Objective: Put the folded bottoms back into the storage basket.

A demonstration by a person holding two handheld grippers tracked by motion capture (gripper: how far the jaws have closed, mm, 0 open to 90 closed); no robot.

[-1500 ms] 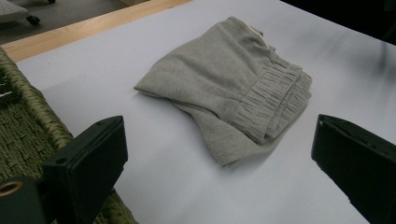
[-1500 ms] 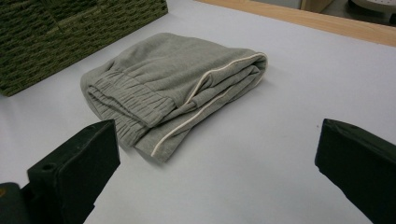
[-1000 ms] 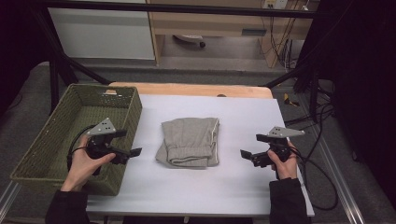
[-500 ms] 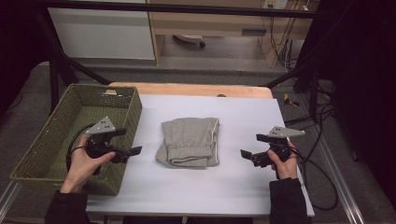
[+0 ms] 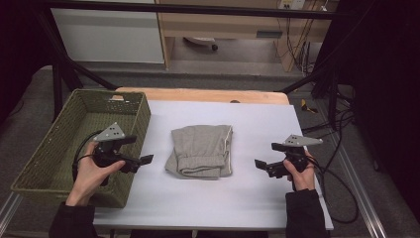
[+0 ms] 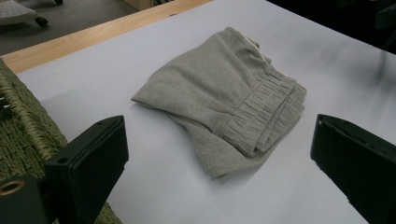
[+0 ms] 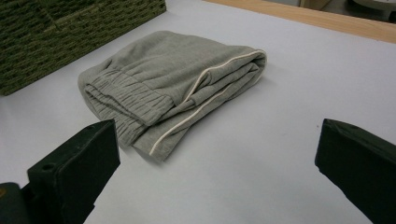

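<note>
Folded grey sweatpants (image 5: 200, 151) sit mid-frame on the white table (image 5: 247, 198), between both tongs.
Left gripper (image 5: 141, 161) and right gripper (image 5: 261, 166) flank them, apart from the cloth, jaws spread wide, gripping nothing.

Cut-off jaws, hidden folds and a cropped basket

In the left gripper view the left gripper (image 6: 219, 154) has both black jaws cut by the bottom edge, and the woven green wicker basket (image 6: 21, 126) beside its left jaw runs off the frame; in the right gripper view the right gripper (image 7: 217, 163) is cropped the same way, and the inner layers of the folded grey fabric garment (image 7: 173, 84) ahead of the jaws lie hidden under its top fold
</note>
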